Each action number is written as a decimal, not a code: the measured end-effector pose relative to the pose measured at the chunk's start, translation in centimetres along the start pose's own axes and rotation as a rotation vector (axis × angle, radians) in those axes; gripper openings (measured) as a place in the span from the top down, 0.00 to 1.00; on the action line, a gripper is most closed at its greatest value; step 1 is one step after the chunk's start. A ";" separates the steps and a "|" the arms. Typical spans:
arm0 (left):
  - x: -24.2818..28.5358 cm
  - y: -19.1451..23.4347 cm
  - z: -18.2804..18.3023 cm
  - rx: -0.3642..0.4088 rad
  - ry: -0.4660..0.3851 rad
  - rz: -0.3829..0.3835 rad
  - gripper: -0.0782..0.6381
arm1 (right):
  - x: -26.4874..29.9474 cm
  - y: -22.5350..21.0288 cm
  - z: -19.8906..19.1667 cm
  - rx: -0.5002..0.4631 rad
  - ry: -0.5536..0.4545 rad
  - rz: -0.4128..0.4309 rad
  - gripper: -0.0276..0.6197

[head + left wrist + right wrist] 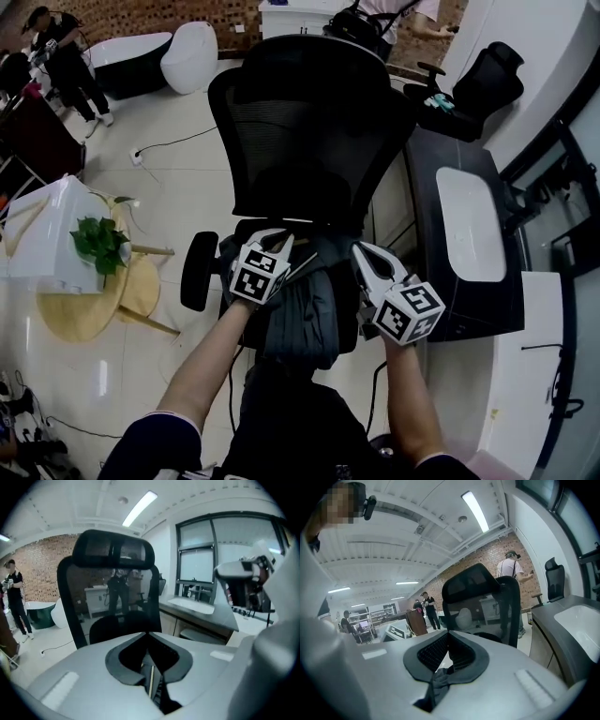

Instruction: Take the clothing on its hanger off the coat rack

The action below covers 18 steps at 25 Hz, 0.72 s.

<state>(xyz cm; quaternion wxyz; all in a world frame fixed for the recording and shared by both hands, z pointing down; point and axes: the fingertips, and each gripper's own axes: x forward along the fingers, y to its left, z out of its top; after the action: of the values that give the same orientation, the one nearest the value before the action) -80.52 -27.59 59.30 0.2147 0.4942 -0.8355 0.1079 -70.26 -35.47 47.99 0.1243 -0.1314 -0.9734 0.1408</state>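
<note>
A dark grey garment [300, 317] hangs bunched between both grippers, just above the person's lap and in front of a black mesh office chair [309, 122]. My left gripper [292, 246] holds its upper left part. In the left gripper view the left gripper [149, 633] has its tips together, with dark cloth [163, 694] and a thin pale strip [151, 681] caught between the jaws. My right gripper [361, 251] holds the garment's upper right part. Grey cloth [435, 682] is pinched in the right gripper [447, 632]. I cannot make out a hanger, and no coat rack is in view.
To the right runs a dark counter [441, 281] with a white sink [469, 220], and a second black chair [469, 89] stands behind it. At the left are a round wooden table [84, 309], a green plant [98, 242] and a white box [42, 234]. People stand at the back [61, 56].
</note>
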 end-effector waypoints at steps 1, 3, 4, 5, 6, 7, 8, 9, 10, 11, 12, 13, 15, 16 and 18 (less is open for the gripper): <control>-1.3 -0.2 1.6 -0.012 -0.044 -0.001 0.87 | 0.3 0.3 0.8 -0.011 -0.015 0.007 0.95; -3.7 -0.6 4.4 -0.040 -0.127 -0.006 0.88 | 0.8 0.9 2.3 -0.038 -0.043 0.021 0.95; -4.8 -0.9 5.6 -0.053 -0.164 -0.013 0.88 | 0.9 1.2 3.0 -0.053 -0.055 0.027 0.95; -5.9 -1.3 6.7 -0.062 -0.198 -0.023 0.88 | 1.0 1.5 3.6 -0.067 -0.065 0.031 0.95; -7.0 -1.8 7.7 -0.070 -0.228 -0.037 0.88 | 1.1 1.9 4.2 -0.080 -0.075 0.036 0.95; -8.0 -2.3 8.7 -0.078 -0.256 -0.053 0.88 | 1.1 2.2 4.7 -0.089 -0.084 0.042 0.95; -8.9 -2.8 9.6 -0.085 -0.281 -0.072 0.88 | 1.1 2.5 5.1 -0.094 -0.093 0.049 0.95; -9.8 -3.2 10.5 -0.091 -0.303 -0.088 0.88 | 1.2 2.7 5.6 -0.097 -0.102 0.058 0.95; -10.6 -3.6 11.2 -0.093 -0.322 -0.100 0.88 | 1.3 3.0 6.0 -0.100 -0.112 0.067 0.95; -11.3 -3.9 11.7 -0.091 -0.336 -0.107 0.88 | 1.3 3.4 6.3 -0.104 -0.121 0.076 0.95; -12.0 -4.1 12.1 -0.087 -0.348 -0.110 0.87 | 1.4 3.7 6.6 -0.110 -0.129 0.086 0.95; -12.6 -4.3 12.4 -0.085 -0.357 -0.112 0.88 | 1.4 4.1 6.8 -0.117 -0.137 0.095 0.95; -13.6 -4.6 12.9 -0.089 -0.377 -0.114 0.87 | 1.3 4.9 7.3 -0.131 -0.152 0.109 0.95; -14.1 -4.6 13.1 -0.091 -0.386 -0.115 0.87 | 1.2 5.2 7.6 -0.137 -0.161 0.114 0.95; -14.9 -4.8 13.5 -0.088 -0.399 -0.115 0.88 | 1.3 5.6 8.1 -0.146 -0.172 0.124 0.95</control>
<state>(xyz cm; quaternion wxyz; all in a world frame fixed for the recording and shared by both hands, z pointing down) -73.51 -23.63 40.32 0.0723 0.5429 -0.8356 -0.0412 -72.44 -31.85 39.04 0.0214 -0.1874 -0.9781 0.0876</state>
